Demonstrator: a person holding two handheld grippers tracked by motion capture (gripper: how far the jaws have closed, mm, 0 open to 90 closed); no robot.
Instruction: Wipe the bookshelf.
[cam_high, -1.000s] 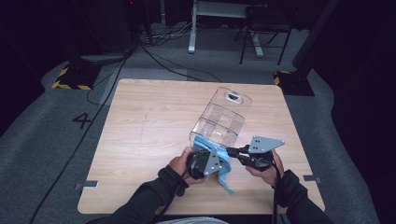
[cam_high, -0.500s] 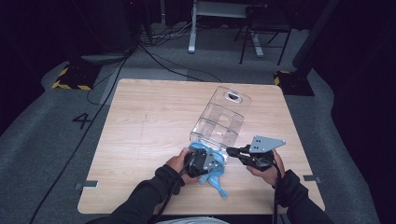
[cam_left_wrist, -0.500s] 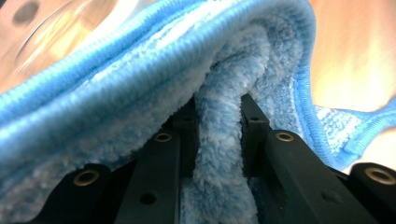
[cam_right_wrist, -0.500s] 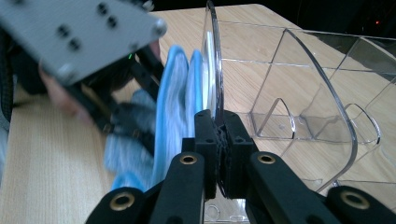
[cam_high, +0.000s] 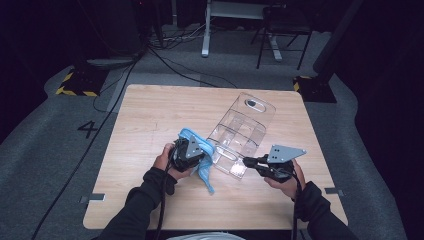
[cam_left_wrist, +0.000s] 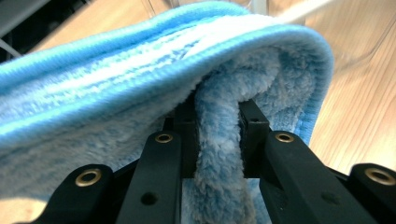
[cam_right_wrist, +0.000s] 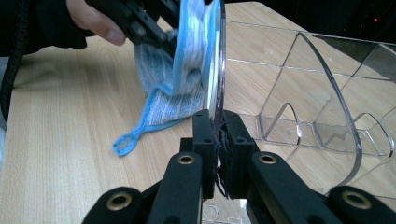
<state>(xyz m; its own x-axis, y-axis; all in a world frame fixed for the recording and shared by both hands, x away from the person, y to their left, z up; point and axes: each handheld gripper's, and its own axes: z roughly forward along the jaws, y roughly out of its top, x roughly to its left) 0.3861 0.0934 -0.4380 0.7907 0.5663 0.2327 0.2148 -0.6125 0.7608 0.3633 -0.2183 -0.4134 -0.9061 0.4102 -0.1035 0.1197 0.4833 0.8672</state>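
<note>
Blue cloth (cam_high: 201, 155) is up against the clear organiser (cam_high: 240, 135) on the worktop (cam_high: 150, 115), pinched by the left hand-held gripper (cam_left_wrist: 218, 135). Right hand-held gripper (cam_right_wrist: 219, 140) clamps the organiser's wall. Wiping looks underway, compartments likely remain.

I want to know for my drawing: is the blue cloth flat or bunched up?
Bunched up. The cloth folds over itself, pinched in the left gripper.

light: table lit from above, surroundings dark | shadows: soft | blur: close fabric soft, edges slightly curved
</note>
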